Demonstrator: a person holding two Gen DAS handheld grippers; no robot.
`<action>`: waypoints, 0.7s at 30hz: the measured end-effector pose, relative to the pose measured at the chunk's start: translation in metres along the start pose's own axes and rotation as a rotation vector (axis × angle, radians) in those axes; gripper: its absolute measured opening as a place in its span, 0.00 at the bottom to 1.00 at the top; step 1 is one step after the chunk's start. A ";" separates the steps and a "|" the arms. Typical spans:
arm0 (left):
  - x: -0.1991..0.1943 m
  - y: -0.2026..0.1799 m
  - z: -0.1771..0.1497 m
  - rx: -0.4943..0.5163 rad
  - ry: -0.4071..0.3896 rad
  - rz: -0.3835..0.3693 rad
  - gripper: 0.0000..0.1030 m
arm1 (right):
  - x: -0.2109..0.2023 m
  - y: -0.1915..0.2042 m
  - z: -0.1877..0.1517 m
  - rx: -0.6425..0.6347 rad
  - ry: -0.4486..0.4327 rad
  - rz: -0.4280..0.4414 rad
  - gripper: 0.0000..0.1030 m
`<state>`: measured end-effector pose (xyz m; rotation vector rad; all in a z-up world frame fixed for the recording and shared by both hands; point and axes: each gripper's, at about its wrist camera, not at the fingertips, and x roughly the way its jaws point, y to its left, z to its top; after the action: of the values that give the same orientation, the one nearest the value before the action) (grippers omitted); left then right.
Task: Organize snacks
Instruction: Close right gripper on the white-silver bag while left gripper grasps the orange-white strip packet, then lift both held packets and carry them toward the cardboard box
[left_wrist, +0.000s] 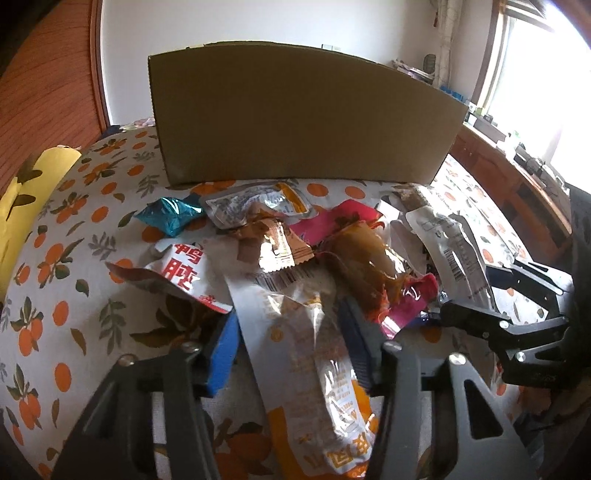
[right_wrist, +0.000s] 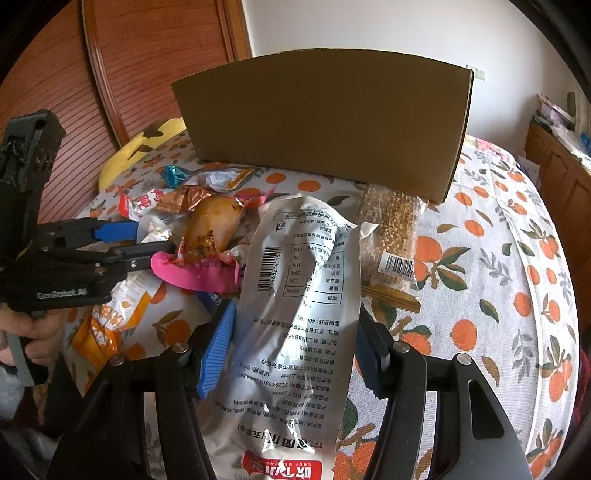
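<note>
Left wrist view: the left gripper (left_wrist: 291, 354) has its blue-padded fingers closed on a long orange-and-white plastic snack packet (left_wrist: 321, 373), before a tall brown cardboard box (left_wrist: 295, 118) whose inside is hidden. Right wrist view: the right gripper (right_wrist: 295, 354) clamps a silver foil snack pouch (right_wrist: 299, 295) over the orange-print tablecloth (right_wrist: 498, 258), the same box (right_wrist: 325, 122) behind the snack pile.

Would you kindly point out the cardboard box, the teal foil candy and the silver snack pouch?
cardboard box (left_wrist: 295, 122): left wrist view, middle of its front wall.
teal foil candy (left_wrist: 168, 216): left wrist view, centre of its wrapper.
silver snack pouch (right_wrist: 295, 314): right wrist view, printed back panel.
</note>
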<state>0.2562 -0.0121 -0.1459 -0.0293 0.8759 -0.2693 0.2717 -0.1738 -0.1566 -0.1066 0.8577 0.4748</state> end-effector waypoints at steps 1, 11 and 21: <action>-0.002 0.001 0.001 0.002 -0.004 -0.002 0.42 | 0.000 0.000 0.000 0.001 -0.001 0.002 0.60; -0.025 -0.004 -0.010 0.050 -0.034 -0.009 0.37 | -0.002 0.000 -0.002 -0.001 -0.004 0.002 0.60; -0.063 -0.005 -0.014 0.065 -0.150 -0.009 0.33 | -0.010 -0.002 -0.002 -0.004 -0.055 -0.005 0.59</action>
<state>0.2061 -0.0002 -0.1061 0.0066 0.7183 -0.2998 0.2654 -0.1798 -0.1511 -0.0991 0.8027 0.4726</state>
